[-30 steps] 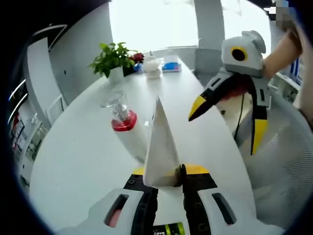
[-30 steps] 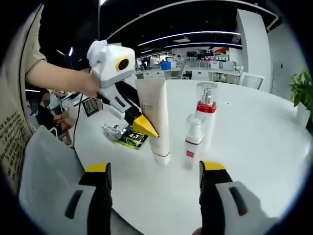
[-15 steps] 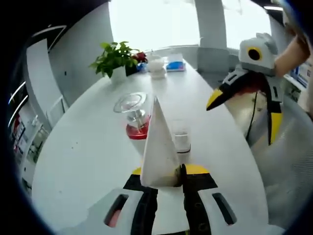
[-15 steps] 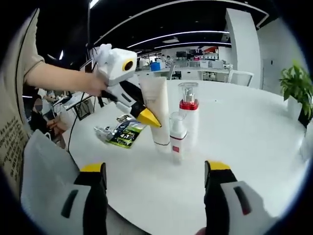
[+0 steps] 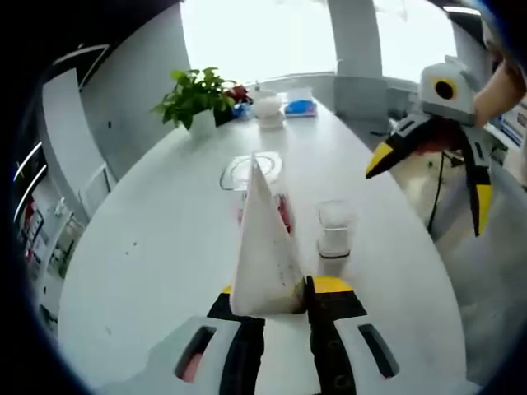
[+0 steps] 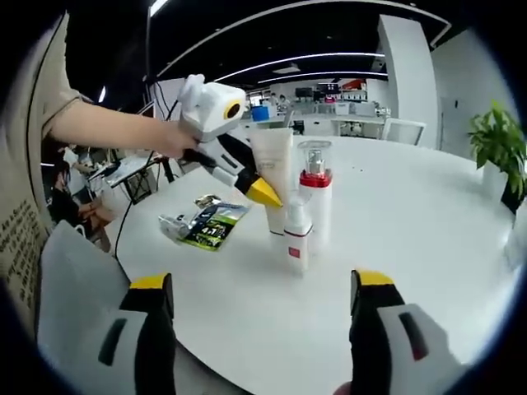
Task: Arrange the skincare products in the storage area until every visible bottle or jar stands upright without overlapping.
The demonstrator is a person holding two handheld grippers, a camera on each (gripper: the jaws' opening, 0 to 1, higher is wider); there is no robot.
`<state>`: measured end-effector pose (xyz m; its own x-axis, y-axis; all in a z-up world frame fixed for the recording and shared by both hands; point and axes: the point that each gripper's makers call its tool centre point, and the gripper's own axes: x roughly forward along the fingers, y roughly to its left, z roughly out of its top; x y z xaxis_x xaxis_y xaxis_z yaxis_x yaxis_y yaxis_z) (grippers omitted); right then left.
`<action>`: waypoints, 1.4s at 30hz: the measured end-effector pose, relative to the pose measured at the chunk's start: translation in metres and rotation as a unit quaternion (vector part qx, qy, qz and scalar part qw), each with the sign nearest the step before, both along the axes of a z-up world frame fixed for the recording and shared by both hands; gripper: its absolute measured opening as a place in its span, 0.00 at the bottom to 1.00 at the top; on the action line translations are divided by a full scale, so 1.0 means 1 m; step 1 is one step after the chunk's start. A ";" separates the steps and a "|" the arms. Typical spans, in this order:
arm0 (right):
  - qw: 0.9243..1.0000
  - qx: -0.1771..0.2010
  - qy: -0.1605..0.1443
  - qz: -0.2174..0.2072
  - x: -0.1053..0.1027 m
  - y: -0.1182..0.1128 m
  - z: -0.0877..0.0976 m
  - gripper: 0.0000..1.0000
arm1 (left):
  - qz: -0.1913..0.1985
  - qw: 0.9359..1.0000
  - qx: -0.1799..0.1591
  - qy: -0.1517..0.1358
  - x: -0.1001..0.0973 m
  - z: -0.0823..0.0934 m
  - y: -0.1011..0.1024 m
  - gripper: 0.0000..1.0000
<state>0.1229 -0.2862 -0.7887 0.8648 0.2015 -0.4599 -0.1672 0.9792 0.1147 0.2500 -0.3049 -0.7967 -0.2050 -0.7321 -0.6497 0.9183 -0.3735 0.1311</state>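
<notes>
left gripper [image 5: 280,290] is clamped on the white tube [image 5: 261,247] at frame centre, upright on the table [image 5: 156,247] beside the pump bottle [image 6: 314,202] and small bottle [image 6: 297,239] (labels too blurry to read). right gripper [image 6: 259,284] jaws sit wide apart.

Daylight from the windows [image 5: 263,37] blows out the top of the left gripper view and washes the white surface [image 5: 148,247]. The right gripper view is dimmer, lit by ceiling strips [image 6: 329,59]. Fisheye bending warps both edges.
</notes>
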 end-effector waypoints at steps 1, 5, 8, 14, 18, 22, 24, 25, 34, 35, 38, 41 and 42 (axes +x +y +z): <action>1.000 -0.001 0.000 0.000 0.000 0.000 0.000 0.89 | -0.001 1.000 0.000 0.000 0.001 0.000 0.000 0.16; 1.000 0.000 0.002 -0.003 -0.001 -0.001 -0.001 0.89 | -0.004 1.000 0.002 -0.001 0.003 -0.002 -0.002 0.16; 1.000 -0.001 0.003 -0.004 -0.001 -0.001 -0.001 0.89 | -0.007 1.000 0.004 -0.002 0.004 -0.003 -0.002 0.16; 1.000 0.000 0.003 -0.005 0.000 -0.001 -0.001 0.88 | -0.012 1.000 0.005 -0.004 0.005 -0.005 -0.002 0.17; 1.000 0.000 0.002 -0.005 0.000 0.000 -0.001 0.89 | -0.008 1.000 0.010 -0.002 0.006 -0.007 0.000 0.17; 1.000 0.001 0.000 -0.006 0.001 0.000 -0.001 0.89 | -0.002 1.000 0.021 -0.005 0.007 -0.012 0.003 0.19; 1.000 0.001 0.001 -0.005 0.002 0.001 -0.003 0.89 | 0.006 1.000 0.023 0.001 0.008 -0.012 0.006 0.26; 1.000 0.001 0.001 -0.005 0.002 0.002 -0.003 0.88 | 0.010 1.000 0.023 0.003 0.008 -0.011 0.006 0.28; 1.000 -0.003 -0.004 0.009 0.007 0.007 0.000 0.88 | 0.047 0.999 0.017 0.016 0.016 -0.004 0.022 0.38; 1.000 -0.004 -0.004 0.010 0.007 0.008 0.001 0.88 | 0.051 0.998 0.018 0.018 0.016 -0.004 0.025 0.40; 1.000 -0.006 -0.007 0.015 0.008 0.010 0.004 0.89 | 0.070 0.997 0.020 0.019 0.018 -0.003 0.035 0.46; 1.000 -0.008 -0.010 0.019 0.009 0.013 0.008 0.89 | 0.097 0.995 0.021 0.028 0.018 -0.002 0.046 0.54; 1.000 -0.007 -0.012 0.021 0.009 0.015 0.009 0.88 | 0.102 0.994 0.021 0.029 0.018 -0.002 0.049 0.56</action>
<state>0.1321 -0.2713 -0.7793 0.8661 0.2311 -0.4432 -0.2105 0.9729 0.0958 0.2682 -0.2554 -0.7983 -0.0933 -0.7348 -0.6719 0.9812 -0.1824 0.0633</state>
